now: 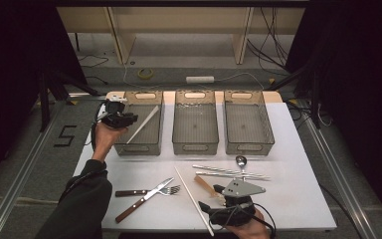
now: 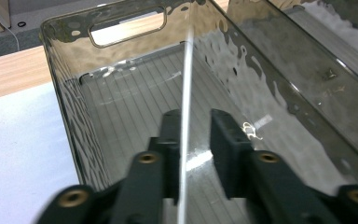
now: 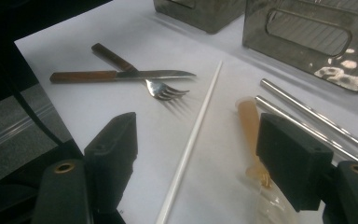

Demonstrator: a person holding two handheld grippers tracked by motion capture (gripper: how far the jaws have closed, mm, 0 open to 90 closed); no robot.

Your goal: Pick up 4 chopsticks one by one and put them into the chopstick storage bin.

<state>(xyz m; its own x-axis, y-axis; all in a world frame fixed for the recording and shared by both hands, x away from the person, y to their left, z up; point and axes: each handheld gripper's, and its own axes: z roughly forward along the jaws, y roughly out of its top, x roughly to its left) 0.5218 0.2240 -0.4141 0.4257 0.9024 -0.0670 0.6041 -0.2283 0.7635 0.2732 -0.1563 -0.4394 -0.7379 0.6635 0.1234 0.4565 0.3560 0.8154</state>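
right gripper (image 3: 200, 154) at the frame's bottom hangs released above a white stick (image 3: 191, 140) on the tabletop (image 3: 74, 56). left gripper (image 2: 193, 126), fingers parted, has a white straw (image 2: 186, 93) loose between them over the left bin (image 2: 65, 93).

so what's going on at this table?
A person is sorting utensils into three bins with two hand-held grippers. The left gripper is inside the left bin, its jaws parted around a thin white stick that leans across the bin. The right gripper hovers open over the table, near another white stick and a tan plastic utensil. A knife, fork, spoon and metal straws wait on the table.
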